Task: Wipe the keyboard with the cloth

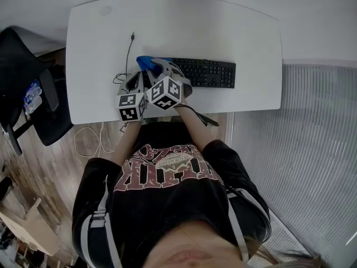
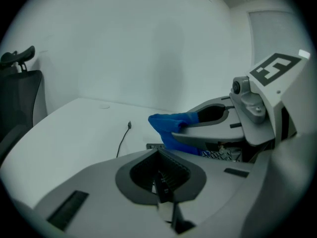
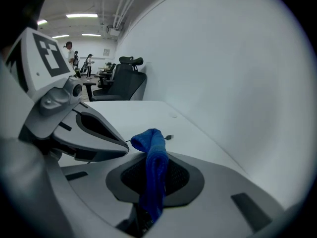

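A black keyboard lies across the white table. My right gripper is shut on a blue cloth at the keyboard's left end. In the right gripper view the cloth stands up folded between the jaws of the right gripper. My left gripper hovers just left of it near the table's front edge, shut with nothing in it. The left gripper view shows its closed jaws, the cloth in the right gripper, and a bit of keyboard beneath.
A thin black cable with a plug runs over the table left of the cloth. A black office chair stands off the table's left end. White wall runs behind the table. Wooden floor with a white cord lies below the front edge.
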`<state>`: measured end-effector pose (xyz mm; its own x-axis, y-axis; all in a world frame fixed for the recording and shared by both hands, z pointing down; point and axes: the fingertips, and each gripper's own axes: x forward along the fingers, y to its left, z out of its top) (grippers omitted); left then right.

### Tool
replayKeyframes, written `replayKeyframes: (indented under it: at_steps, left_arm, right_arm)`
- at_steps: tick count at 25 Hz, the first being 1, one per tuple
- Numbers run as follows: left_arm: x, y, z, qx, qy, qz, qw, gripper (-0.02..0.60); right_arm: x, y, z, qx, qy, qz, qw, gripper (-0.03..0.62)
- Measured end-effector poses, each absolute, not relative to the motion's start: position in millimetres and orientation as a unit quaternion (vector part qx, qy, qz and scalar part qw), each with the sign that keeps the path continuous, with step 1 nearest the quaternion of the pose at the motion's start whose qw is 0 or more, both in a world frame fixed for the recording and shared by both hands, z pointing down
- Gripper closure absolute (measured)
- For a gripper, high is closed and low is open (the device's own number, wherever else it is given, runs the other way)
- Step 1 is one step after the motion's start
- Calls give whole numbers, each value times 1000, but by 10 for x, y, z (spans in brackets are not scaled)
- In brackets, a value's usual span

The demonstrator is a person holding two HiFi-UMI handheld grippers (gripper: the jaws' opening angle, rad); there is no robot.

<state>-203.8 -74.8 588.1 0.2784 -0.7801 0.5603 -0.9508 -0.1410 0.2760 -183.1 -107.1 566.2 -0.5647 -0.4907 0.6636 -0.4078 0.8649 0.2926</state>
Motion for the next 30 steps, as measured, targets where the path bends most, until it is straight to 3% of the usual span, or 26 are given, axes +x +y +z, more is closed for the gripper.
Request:
replayKeyframes:
  at_steps: [10, 17, 30]
  left_arm:
    - [-2085, -806, 6030, 740, -571, 159, 316, 552]
    - [-1978, -852, 6072, 744, -563, 165, 320, 552]
    - [-1897, -874, 6108, 740, -560, 175, 328, 552]
  right_arm:
    - [-1936, -1086, 5979, 209, -877, -49, 430, 530]
    - [-1881, -1110, 6088, 224, -894, 83, 378, 530]
    - [-1778, -1143, 6077, 230, -893, 76, 380, 530]
